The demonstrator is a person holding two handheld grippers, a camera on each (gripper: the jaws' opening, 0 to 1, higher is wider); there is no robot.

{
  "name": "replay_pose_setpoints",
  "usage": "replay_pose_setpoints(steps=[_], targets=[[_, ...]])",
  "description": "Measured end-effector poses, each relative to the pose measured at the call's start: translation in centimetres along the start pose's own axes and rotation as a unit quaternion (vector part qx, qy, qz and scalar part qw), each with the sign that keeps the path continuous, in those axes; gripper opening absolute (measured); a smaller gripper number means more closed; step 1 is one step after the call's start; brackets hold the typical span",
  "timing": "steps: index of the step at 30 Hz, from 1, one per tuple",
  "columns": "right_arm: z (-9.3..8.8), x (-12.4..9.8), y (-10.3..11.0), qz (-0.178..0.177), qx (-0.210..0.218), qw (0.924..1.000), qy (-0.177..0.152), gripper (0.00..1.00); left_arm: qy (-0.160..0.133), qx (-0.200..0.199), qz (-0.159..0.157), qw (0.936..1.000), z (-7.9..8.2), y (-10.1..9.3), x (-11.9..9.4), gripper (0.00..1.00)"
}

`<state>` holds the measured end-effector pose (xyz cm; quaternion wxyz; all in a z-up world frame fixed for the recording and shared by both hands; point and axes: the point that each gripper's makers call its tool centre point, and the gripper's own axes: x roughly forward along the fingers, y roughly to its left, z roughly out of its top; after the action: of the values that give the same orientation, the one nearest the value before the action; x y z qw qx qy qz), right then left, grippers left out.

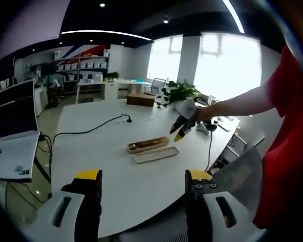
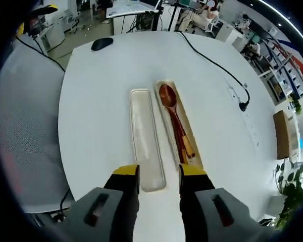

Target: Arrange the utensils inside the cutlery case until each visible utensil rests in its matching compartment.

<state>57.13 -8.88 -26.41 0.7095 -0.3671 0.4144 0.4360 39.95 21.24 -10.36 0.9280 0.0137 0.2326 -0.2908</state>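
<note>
Right gripper (image 2: 159, 176), jaws spread, empty; wooden spoon (image 2: 174, 118) just ahead: light, rigid, slick. Grasp mid-handle.

Glossy wooden spoon (image 2: 167, 96), matt white table (image 2: 101, 101)

You get strong daylight from the windows (image 1: 227, 63) in the left gripper view, blown out to white, while ceiling strip lights (image 1: 106, 33) glow against a dark ceiling. Your right gripper view is evenly bright, the white counter (image 2: 101, 91) showing soft shadows. Fisheye bending curves both views' edges.
</note>
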Motion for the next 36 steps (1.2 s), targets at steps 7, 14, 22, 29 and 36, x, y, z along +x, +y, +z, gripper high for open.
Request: replay_pose_setpoints(steps=[7, 14, 22, 29, 36], targets=[[-2.2, -0.3, 1.9, -0.011, 0.032, 0.9994, 0.006, 0.29, 0.009, 0.028, -0.046, 0.9985, 0.2, -0.1, 1.7, 0.69], [-3.9, -0.9, 3.3, -0.027, 0.104, 0.9942, -0.004, 0.3, 0.014, 0.045, -0.09, 0.9948, 0.6, -0.3, 3.7, 0.69], [-5.7, -1.7, 4.4, -0.083, 0.184, 0.9793, -0.015, 0.4, 0.022, 0.068, -0.122, 0.99, 0.4, 0.2, 6.1, 0.71], [-6.4, -1.1, 5.2, -0.091, 0.231, 0.9679, -0.039, 0.43, 0.012, 0.069, -0.163, 0.9841, -0.8, 0.2, 10.1, 0.71], [-7.6, -0.9, 3.8, -0.119, 0.22, 0.9671, -0.048, 0.58, 0.011, 0.072, -0.103, 0.992, -0.3, 0.7, 11.8, 0.73]])
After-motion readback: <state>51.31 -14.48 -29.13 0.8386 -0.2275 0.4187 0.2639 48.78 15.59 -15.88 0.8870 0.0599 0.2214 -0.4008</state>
